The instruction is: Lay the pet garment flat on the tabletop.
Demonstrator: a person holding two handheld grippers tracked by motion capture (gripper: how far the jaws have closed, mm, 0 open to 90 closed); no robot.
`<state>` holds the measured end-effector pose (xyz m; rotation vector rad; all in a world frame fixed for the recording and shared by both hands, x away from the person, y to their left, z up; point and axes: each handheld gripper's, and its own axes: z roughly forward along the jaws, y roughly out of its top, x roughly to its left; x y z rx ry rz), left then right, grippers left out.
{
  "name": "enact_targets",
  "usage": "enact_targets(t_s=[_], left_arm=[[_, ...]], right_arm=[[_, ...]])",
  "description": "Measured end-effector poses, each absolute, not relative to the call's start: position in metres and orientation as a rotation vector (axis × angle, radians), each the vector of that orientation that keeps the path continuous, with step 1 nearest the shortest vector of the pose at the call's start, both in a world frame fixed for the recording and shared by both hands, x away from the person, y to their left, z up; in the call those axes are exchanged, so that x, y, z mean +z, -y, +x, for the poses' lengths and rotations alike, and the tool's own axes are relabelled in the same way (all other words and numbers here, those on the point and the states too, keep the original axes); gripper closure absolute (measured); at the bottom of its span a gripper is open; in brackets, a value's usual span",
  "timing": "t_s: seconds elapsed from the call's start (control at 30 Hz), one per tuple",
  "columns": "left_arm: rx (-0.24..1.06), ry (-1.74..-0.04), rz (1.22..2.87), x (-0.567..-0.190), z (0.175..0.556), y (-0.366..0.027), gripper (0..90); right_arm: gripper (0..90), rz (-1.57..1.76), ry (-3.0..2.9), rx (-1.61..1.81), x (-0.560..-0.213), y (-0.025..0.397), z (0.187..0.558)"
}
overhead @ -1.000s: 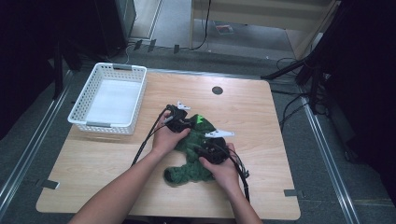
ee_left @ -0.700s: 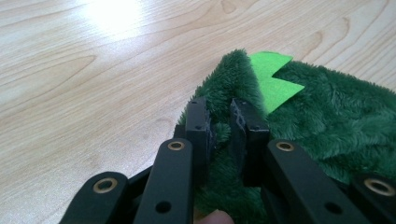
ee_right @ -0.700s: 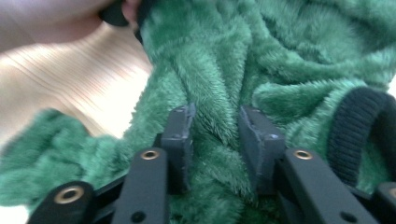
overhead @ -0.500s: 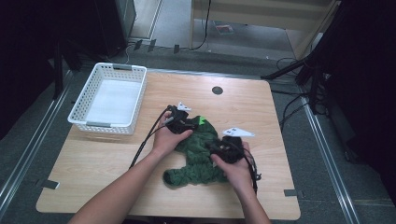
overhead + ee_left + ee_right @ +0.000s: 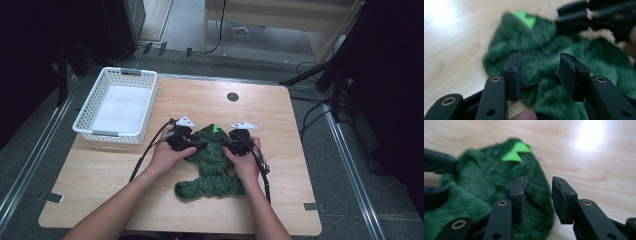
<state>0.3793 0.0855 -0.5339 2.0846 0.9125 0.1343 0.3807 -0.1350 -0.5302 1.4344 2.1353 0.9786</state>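
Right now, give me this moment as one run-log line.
left claw: open, astride green plush garment | right claw: open at garment's edge | white basket: far-left on table, nothing visible in it

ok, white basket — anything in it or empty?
Empty as far as the high view shows: the white basket has a bare pale floor inside. The green fuzzy garment lies on the table, outside it.
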Motion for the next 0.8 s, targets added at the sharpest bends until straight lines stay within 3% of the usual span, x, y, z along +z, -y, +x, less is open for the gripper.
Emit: enact_targets(t_s=[0.4, 0.5, 0.57, 0.73, 0.8], left_arm=[[0.232, -0.971, 2.117, -0.542, 0.384, -0.084, 57.1], [0.197, -0.955, 2.107, -0.54, 0.384, -0.088, 54.6], [0.11, -0.953, 2.008, -0.535, 0.383, -0.098, 52.5], [0.075, -1.024, 1.864, -0.521, 0.37, -0.116, 53.1], [0.067, -0.998, 1.883, -0.52, 0.362, -0.117, 53.1]], right_arm=[[63.8, 1.4, -2.078, 0.899, -0.54, 0.147, 0.39], [60.2, 1.4, -2.062, 1.023, -0.529, 0.153, 0.381], [60.7, 1.369, -2.039, 1.09, -0.521, 0.158, 0.371], [61.9, 1.31, -2.063, 1.209, -0.508, 0.172, 0.341], [61.8, 1.324, -2.091, 1.264, -0.51, 0.177, 0.331]])
